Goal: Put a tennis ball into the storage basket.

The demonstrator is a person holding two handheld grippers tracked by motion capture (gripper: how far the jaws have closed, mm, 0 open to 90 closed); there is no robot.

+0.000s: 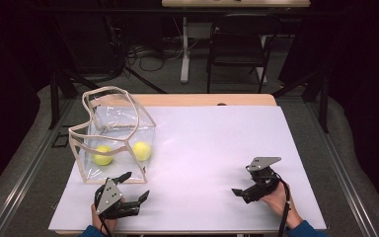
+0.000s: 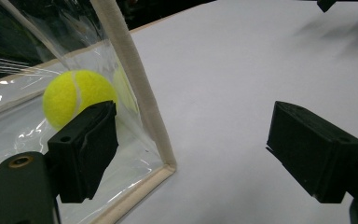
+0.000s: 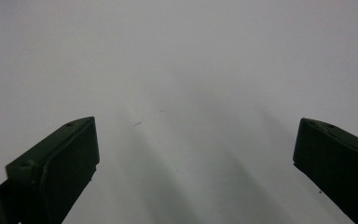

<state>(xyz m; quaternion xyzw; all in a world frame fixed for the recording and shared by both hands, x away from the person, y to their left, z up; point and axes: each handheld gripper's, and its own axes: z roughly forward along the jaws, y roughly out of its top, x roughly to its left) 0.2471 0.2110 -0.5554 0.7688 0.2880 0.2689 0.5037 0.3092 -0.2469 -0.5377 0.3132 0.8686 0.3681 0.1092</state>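
Note:
A clear plastic bag with beige trim stands at the table's left. Inside it lie two yellow tennis balls, one to the left and another by its right wall. My left gripper sits open just in front of the bag's near right corner. In the left gripper view the gripper straddles the trimmed corner, with a ball behind the clear wall beyond its left jaw. My right gripper rests open at the near right, empty. In its own view it hangs over bare white surface.
A white sheet covers the table, with a wooden strip along the far edge. Beyond the table stand a dark folding chair and a white desk leg, with cables on the floor.

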